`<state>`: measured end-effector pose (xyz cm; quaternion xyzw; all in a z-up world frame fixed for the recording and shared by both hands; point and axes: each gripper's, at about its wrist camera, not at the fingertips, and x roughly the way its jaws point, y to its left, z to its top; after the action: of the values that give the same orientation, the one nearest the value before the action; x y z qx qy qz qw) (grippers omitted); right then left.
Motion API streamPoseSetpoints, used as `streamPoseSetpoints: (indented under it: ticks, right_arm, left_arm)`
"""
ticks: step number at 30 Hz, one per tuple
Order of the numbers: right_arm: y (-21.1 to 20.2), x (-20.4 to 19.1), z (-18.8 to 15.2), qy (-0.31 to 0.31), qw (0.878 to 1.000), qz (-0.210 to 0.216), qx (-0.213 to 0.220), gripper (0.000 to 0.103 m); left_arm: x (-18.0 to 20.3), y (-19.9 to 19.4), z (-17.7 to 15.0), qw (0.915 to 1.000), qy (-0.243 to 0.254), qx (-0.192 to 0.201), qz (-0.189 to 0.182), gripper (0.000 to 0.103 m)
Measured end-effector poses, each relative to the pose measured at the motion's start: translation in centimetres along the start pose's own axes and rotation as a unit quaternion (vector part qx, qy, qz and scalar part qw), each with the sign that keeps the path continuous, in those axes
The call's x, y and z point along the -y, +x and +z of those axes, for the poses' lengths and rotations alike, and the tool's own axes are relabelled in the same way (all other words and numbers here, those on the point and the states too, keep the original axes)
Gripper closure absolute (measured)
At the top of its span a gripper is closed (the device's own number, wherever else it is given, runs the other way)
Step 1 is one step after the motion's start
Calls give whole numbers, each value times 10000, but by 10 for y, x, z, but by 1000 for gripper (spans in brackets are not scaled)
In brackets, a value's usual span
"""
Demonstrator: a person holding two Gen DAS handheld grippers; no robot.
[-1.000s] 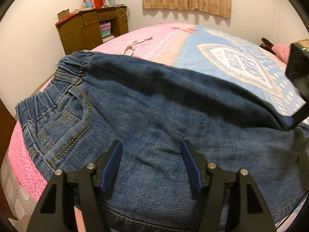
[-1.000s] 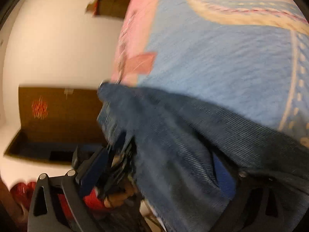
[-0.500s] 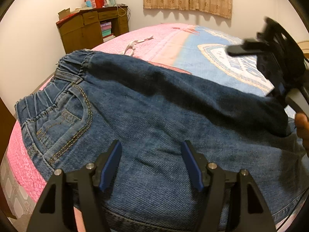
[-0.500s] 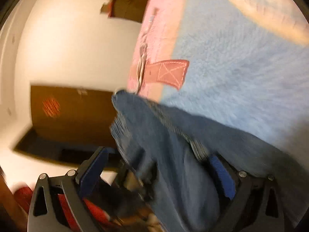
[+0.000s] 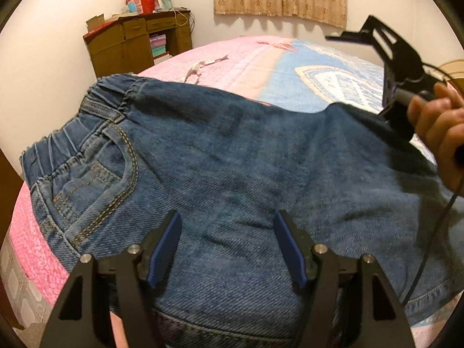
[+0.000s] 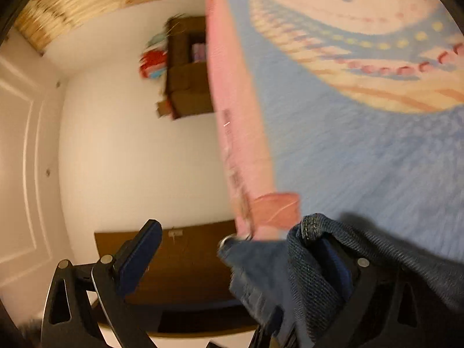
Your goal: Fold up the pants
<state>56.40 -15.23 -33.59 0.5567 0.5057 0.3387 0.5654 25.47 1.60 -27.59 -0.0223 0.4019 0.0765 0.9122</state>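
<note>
From the left wrist view, your left gripper [image 5: 227, 246] hovers low over the pants [image 5: 232, 156], its blue pads spread apart with only flat denim beneath them and nothing pinched. The pants lie on the bed [image 5: 261, 58], waistband toward the far left near the wooden desk [image 5: 130, 43], one leg already laid over the other. You seem to keep this tool parked there as an anchor, ready to pin the cloth while the other side works. At the right edge, your right hand [image 5: 438, 127] carries the right gripper [image 5: 394, 119] at the far end of the denim, where the cloth rises toward it.

From the right wrist view, blurred and rolled sideways, the right gripper [image 6: 249, 261] stands wide. Its left pad is bare. A bunch of hem is draped over the right finger, with the bed [image 6: 362, 159] behind. The pads are not clamping; the cloth hangs on one finger only. That reads as a loose carry, so the leg end could slip off before the fold lands.
</note>
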Motion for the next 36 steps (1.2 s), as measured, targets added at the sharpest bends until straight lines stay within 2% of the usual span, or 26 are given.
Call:
streamPoseSetpoints:
  ticks: [2, 4, 6, 7, 8, 9, 11, 13, 15, 16, 17, 20, 21, 23, 24, 25, 27, 29, 30, 31, 32, 33, 34, 35, 36]
  right_arm:
    - [4, 0, 4, -127, 9998, -135, -89, 2]
    - [8, -9, 4, -329, 9976, -525, -318, 4]
    - [6, -20, 2, -529, 9921, -979, -588, 17]
    - [-7, -27, 4, -707, 9882, -1234, -569, 19]
    - [-30, -35, 10, -974, 9825, -1572, -226, 19]
    - [-59, -42, 15, -1094, 9763, -1836, 332, 19]
    - [-125, -55, 15, -1027, 9623, -2051, 1460, 18]
    - [-144, -77, -4, -1508, 9498, -2235, 1587, 18]
    - [-131, -95, -39, -2146, 9272, -2776, 1308, 18]
    - [-113, -99, -63, -2506, 9061, -3218, 1128, 18]
    - [-99, -99, -80, -2727, 8908, -3483, 1042, 18]
    - [-65, -83, -136, -3256, 8344, -4332, 1005, 19]
    - [-69, -75, -146, -3272, 8263, -4462, 1049, 19]
    - [-77, -52, -176, -3209, 8195, -4613, 1124, 19]
    - [-80, -45, -192, -3191, 8134, -4719, 1179, 19]
    - [-81, -35, -206, -3189, 8040, -4869, 1212, 19]
    - [-84, -12, -233, -3066, 7924, -5164, 1073, 19]
    - [-89, 0, -268, -3274, 7604, -5513, 1031, 19]
    - [-91, 3, -287, -3400, 7446, -5648, 1043, 19]
    - [-96, 4, -298, -3340, 7468, -5648, 1084, 19]
    - [-102, 8, -308, -3156, 7526, -5684, 1043, 18]
    - [-105, 10, -319, -3082, 7489, -5790, 944, 18]
    - [-109, 9, -328, -2979, 7504, -5838, 851, 18]
    - [-115, 5, -334, -2885, 7622, -5732, 847, 18]
    - [-126, -2, -346, -2824, 7858, -5419, 955, 18]
  left_arm:
    - [1, -1, -1, 10000, 4, -1, 10, 34]
    - [0, 0, 0, 10000, -7, -13, -16, 34]
    - [-2, -1, 0, 10000, -28, -21, -53, 34]
    - [-2, -1, 0, 10000, -34, -29, -60, 34]
    - [-3, -1, 1, 10000, -47, -37, -64, 34]
    - [-3, -1, 1, 10000, -53, -39, -58, 34]
    - [-3, -1, 1, 9999, -81, -60, -37, 34]
    - [-2, -1, 3, 9999, -75, -72, -6, 34]
    - [-2, -1, 7, 9999, -90, -93, -19, 34]
    - [-5, -3, 9, 9998, -145, -117, -92, 34]
    - [-9, -6, 12, 9996, -215, -111, -145, 34]
    - [-29, -15, 30, 9991, -402, 115, 96, 33]
    - [-37, -17, 38, 9988, -441, 173, 123, 30]
    - [-51, -16, 58, 9985, -403, 311, 179, 26]
    - [-55, -13, 68, 9987, -303, 338, 244, 19]
    - [-58, -4, 78, 9990, -113, 266, 331, 13]
    - [-65, 18, 94, 9982, 223, 81, 551, 13]
    - [-74, 37, 100, 9953, 401, -31, 881, 12]
    - [-82, 47, 100, 9949, 408, -137, 915, 6]
    - [-91, 55, 101, 9957, 317, -235, 841, 0]
    - [-100, 61, 100, 9969, 153, -303, 707, 0]
    - [-106, 64, 100, 9972, 32, -345, 669, 0]
    - [-112, 64, 100, 9970, -104, -374, 669, 0]
    - [-114, 60, 98, 9969, -187, -341, 684, 0]
    - [-113, 54, 96, 9966, -218, -271, 752, 0]
